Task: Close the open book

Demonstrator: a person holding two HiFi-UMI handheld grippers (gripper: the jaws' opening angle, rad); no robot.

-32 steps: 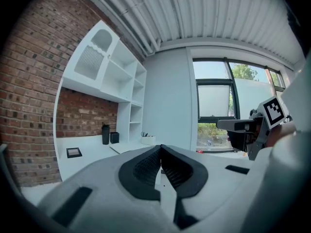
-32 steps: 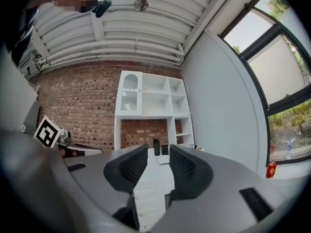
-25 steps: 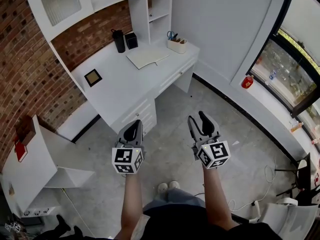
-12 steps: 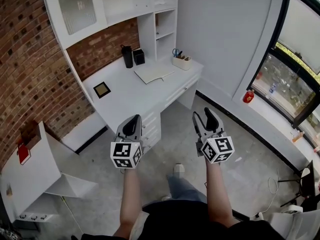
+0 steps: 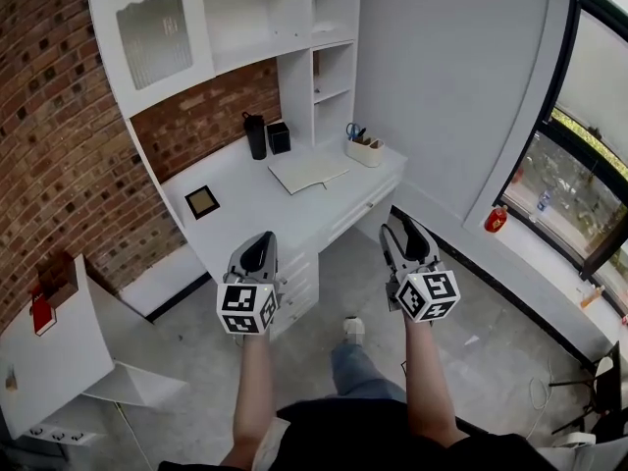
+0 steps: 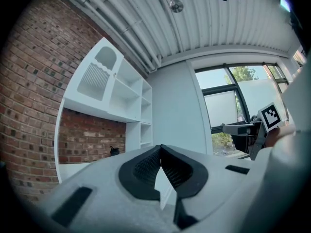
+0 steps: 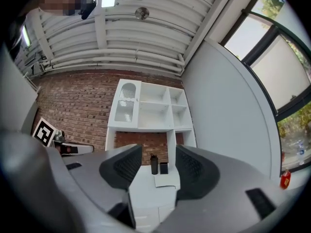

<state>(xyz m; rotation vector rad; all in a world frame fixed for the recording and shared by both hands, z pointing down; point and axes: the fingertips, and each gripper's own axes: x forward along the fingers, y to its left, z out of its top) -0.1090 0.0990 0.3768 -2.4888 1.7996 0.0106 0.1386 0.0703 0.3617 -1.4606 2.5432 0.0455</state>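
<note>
The book [image 5: 307, 173] lies open on the white worktop [image 5: 245, 214]. Well short of the worktop, the left claw [image 5: 259, 247] is clenched on nothing and the right claw [image 5: 404, 235] is released, empty.

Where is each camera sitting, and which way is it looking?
Head view: on the person's head, looking steeply down at the desk, the book, both arms, the left claw and right claw.
Left gripper view: on the left claw, looking along its closed jaws at the shelves and window; the right claw shows at right.
Right gripper view: on the right claw, looking between its open jaws at the desk; the left claw shows at left.
Shared: head and right gripper views both show the book.
</note>
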